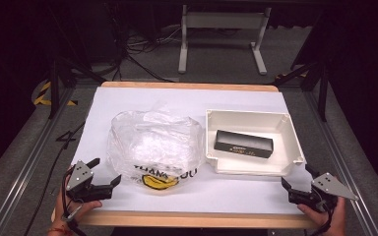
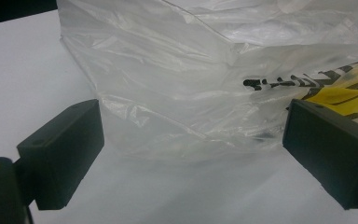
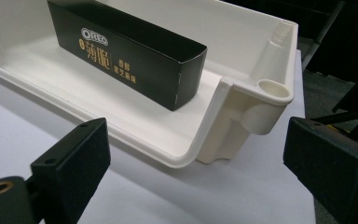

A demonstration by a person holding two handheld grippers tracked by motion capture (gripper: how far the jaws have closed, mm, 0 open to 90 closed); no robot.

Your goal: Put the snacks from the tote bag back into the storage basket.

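From above, my left gripper (image 1: 107,173) rests at the near left corner of the white table (image 1: 246,194), jaws spread and empty, just short of the crumpled clear plastic bag (image 1: 152,142) with its black lettering and yellow mark. My right gripper (image 1: 298,178) sits at the near right, jaws also wide with nothing between them, just beside the near right corner of the white plastic tray (image 1: 296,140). A black Oreo box (image 1: 243,143) lies flat inside that tray.

In the left gripper view, the bag (image 2: 177,93) lies close ahead between my open jaws, untouched.

In the right gripper view, the tray's corner (image 3: 223,126) faces my wide jaws, the Oreo box (image 3: 126,58) lying on its floor beyond.
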